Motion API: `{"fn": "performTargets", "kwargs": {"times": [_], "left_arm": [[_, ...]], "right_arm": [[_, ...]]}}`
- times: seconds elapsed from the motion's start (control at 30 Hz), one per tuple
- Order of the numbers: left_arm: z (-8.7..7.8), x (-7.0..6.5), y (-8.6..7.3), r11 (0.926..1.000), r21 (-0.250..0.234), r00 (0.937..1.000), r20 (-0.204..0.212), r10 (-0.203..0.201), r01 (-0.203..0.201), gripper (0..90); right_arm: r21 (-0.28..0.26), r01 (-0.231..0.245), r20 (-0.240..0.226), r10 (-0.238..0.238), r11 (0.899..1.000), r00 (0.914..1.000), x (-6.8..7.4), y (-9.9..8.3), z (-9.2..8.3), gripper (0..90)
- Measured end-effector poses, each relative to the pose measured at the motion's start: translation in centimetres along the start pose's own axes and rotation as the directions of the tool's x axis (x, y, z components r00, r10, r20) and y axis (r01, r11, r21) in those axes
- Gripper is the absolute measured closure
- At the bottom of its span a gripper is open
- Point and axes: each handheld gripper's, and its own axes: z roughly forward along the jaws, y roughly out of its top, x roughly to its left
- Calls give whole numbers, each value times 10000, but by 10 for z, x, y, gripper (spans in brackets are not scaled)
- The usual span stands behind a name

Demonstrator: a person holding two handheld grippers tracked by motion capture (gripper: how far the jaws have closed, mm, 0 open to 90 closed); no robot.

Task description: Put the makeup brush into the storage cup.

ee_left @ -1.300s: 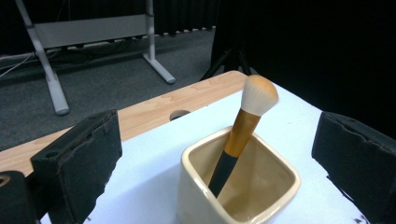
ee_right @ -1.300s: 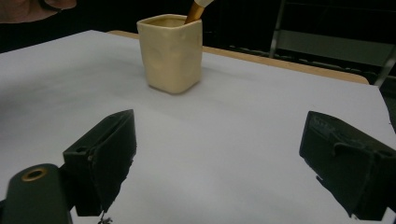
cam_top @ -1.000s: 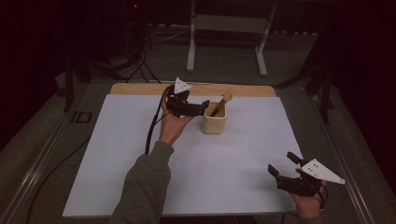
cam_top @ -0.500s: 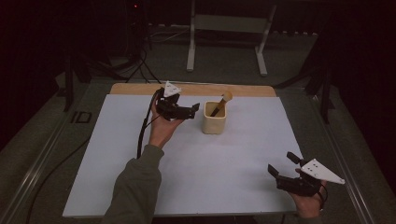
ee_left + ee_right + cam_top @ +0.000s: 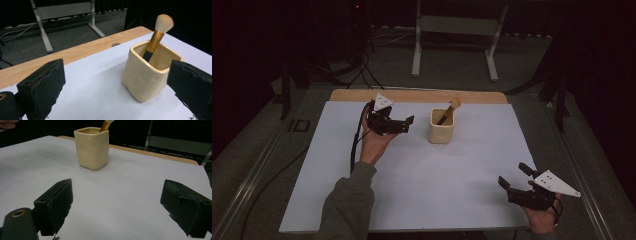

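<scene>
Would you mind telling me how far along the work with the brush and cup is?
Done: the brush stands in the cream cup. In hand: nothing; the left tool is open beside the cup, the right tool open near the table's front edge. Nothing looks left.

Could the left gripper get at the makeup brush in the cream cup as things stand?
Probably yes. The left gripper is open, empty and just beside the cup; the brush leans out above the rim with bare white sheet between them and nothing over it.
</scene>
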Motion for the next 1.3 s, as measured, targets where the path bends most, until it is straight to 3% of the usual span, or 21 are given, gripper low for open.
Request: {"fn": "performTargets", "kwargs": {"times": [0.17,0.57,1.3], "left_arm": [[-12,4,-5,9998,-169,10000,15,-77,77,27],[-37,9,-17,9993,-333,9998,-70,187,-189,27],[-79,27,-37,9980,-504,9977,-575,350,-380,28]], "right_arm": [[3,22,-19,-22,10000,10000,1,0,1,109],[18,13,-11,-13,10000,10000,1,0,1,109],[36,-3,5,3,10000,10000,0,0,2,108]]}}
